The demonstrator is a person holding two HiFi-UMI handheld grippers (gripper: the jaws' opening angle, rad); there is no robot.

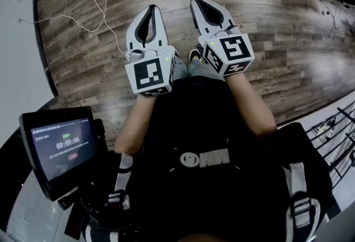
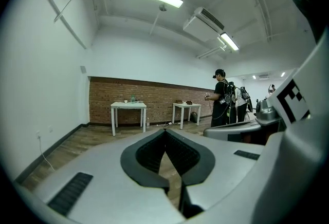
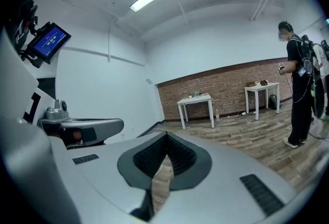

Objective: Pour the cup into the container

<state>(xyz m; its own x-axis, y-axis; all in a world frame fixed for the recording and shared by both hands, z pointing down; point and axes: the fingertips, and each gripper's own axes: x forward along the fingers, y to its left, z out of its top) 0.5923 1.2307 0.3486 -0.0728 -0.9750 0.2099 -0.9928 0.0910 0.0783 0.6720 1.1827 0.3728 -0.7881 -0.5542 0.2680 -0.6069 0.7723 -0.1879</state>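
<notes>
Head cam down; gripper cams share brick wall (image 2: 103,99).

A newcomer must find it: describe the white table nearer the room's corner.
Look to the brick wall at the far end. Two white tables stand against it: the corner table is beside the white side wall and carries a greenish object, unlike the other table.
</notes>
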